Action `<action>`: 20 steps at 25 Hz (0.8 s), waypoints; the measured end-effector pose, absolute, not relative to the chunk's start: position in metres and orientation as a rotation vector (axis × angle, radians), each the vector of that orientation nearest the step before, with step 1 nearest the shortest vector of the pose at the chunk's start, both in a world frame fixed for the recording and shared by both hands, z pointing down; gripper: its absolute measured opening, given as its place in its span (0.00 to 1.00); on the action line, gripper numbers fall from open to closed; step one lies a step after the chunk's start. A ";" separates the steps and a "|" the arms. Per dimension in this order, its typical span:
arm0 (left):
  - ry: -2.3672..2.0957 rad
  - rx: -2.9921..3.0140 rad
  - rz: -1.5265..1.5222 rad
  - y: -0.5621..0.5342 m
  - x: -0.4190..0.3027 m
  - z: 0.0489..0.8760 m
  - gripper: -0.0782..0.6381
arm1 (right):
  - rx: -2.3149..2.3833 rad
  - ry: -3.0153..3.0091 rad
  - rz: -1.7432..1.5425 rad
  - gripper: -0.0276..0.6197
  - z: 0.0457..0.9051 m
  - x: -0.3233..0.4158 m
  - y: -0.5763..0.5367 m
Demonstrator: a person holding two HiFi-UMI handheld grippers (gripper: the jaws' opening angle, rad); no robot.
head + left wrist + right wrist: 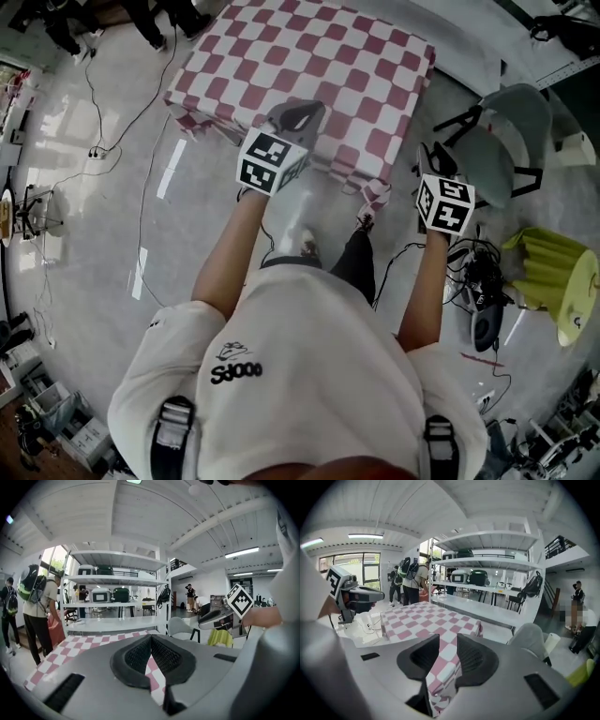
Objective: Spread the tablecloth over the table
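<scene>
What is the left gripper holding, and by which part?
Probably nothing: the left gripper is shut above the near edge of the tablecloth, lying flat.

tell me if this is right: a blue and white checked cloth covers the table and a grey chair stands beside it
Not quite. The cloth is red and white checked, not blue, as the head view shows plainly. The rest stands: it covers the top, and the grey chair stands beside it.
</scene>
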State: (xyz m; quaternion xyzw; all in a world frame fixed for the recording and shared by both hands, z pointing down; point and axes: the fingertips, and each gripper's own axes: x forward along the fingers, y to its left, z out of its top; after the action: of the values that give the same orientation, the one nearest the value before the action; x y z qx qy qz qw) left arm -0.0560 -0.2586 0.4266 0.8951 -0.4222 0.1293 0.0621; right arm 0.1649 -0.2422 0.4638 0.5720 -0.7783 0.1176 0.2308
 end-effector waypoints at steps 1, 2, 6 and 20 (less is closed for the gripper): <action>-1.292 2.717 0.378 -0.259 -0.059 0.419 0.15 | 1.586 -2.155 0.290 0.24 0.451 0.162 -0.244; -1.306 2.725 0.365 -0.257 -0.063 0.411 0.15 | 1.597 -2.171 0.264 0.23 0.439 0.158 -0.244; -1.359 2.767 0.317 -0.253 -0.075 0.380 0.15 | 1.619 -2.244 0.174 0.09 0.394 0.142 -0.244; -1.537 2.880 0.180 -0.227 -0.105 0.286 0.15 | 1.457 -2.433 -0.103 0.08 0.297 0.079 -0.231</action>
State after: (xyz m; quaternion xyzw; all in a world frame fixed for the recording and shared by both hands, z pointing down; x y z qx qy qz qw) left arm -0.1050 -0.2275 0.2861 0.8791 -0.4692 0.0549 -0.0637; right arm 0.0789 -0.2311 0.2967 0.5074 -0.8475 -0.0360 0.1514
